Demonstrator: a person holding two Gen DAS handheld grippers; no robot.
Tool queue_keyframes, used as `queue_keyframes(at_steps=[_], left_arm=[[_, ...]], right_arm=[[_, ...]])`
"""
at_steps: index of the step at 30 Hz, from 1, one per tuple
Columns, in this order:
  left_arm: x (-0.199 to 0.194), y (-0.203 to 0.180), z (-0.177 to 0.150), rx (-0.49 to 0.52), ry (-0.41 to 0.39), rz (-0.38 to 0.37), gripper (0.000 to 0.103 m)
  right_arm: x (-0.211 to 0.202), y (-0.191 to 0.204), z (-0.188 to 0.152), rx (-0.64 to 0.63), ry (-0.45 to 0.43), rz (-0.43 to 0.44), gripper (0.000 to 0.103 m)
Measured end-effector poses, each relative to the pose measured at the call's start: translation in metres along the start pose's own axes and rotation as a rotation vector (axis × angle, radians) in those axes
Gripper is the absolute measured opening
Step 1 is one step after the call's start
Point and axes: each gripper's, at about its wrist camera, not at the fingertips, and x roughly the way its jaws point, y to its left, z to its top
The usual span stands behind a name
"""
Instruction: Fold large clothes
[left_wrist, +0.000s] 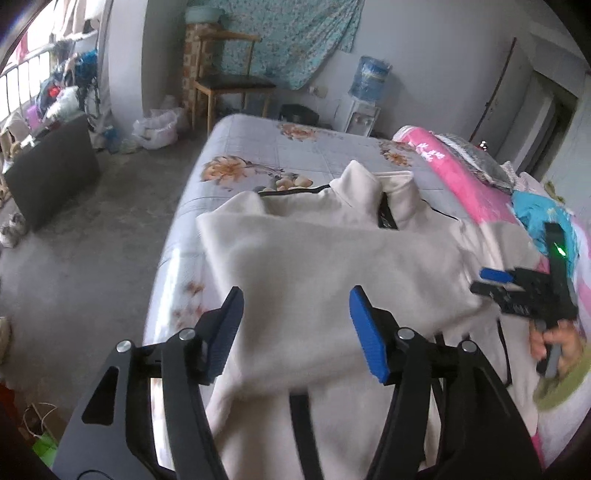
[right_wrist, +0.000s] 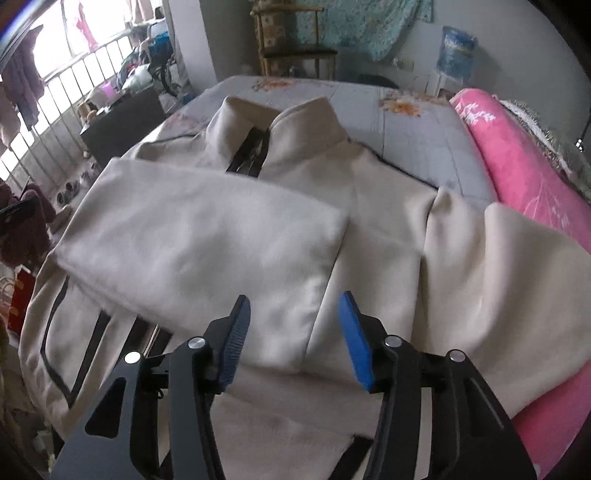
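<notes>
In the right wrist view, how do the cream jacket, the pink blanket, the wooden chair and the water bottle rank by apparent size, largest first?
1. cream jacket, which fills most of the view
2. pink blanket
3. wooden chair
4. water bottle

The chair and bottle stand far back, so they look smaller than they are.

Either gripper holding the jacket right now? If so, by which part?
Neither. Left gripper and right gripper both stand open above the cream jacket, nothing between their fingers.
</notes>
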Motion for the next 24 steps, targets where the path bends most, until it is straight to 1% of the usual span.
queue_keyframes(at_steps=[3,4,6,7,8,9,10,12,14,15,16,18,21,23,24], left_arm=[[0.051,0.006,0.019,-0.030,0.083,0.005,0.057],[0.069,0.011,0.023,-0.043,0.115,0.028,0.057],[0.092,0.016,0.026,-0.061,0.158,0.057,0.057],[0.104,0.021,0.025,-0.071,0.190,0.077,0.056],[0.106,0.023,0.024,-0.081,0.189,0.080,0.056],[0.104,0.023,0.024,-0.089,0.177,0.077,0.057],[0.103,0.024,0.024,-0.096,0.185,0.076,0.057],[0.096,0.023,0.023,-0.108,0.182,0.077,0.057],[0.083,0.012,0.023,-0.079,0.163,0.076,0.058],[0.077,0.005,0.022,-0.060,0.156,0.081,0.062],[0.070,-0.007,0.019,-0.024,0.154,0.096,0.066],[0.065,-0.030,0.012,0.035,0.167,0.106,0.069],[0.066,-0.061,0.000,0.088,0.215,0.081,0.071],[0.068,-0.085,-0.006,0.112,0.230,0.054,0.071],[0.069,-0.096,-0.008,0.127,0.227,0.046,0.074]], right_arm=[[0.011,-0.006,0.004,0.033,-0.005,0.013,0.049],[0.017,-0.008,0.004,0.042,-0.001,0.014,0.049],[0.029,-0.010,0.001,0.042,0.018,-0.005,0.049],[0.030,-0.010,0.000,0.038,0.014,-0.011,0.049],[0.029,-0.009,-0.001,0.032,0.003,-0.015,0.049],[0.028,-0.009,-0.001,0.031,0.011,-0.023,0.049],[0.024,-0.009,-0.002,0.043,0.018,-0.034,0.049],[0.014,-0.009,-0.005,0.070,0.013,-0.028,0.050],[0.001,-0.002,-0.010,0.061,-0.004,-0.016,0.062],[-0.005,0.005,-0.013,0.044,-0.019,-0.032,0.064],[-0.007,0.010,-0.015,0.024,-0.025,-0.040,0.067],[-0.006,0.019,-0.019,-0.017,-0.024,-0.054,0.069],[0.005,0.023,-0.028,-0.021,0.019,-0.072,0.069],[0.001,0.021,-0.033,0.001,0.011,-0.080,0.069],[-0.005,0.020,-0.035,0.014,0.001,-0.080,0.069]])
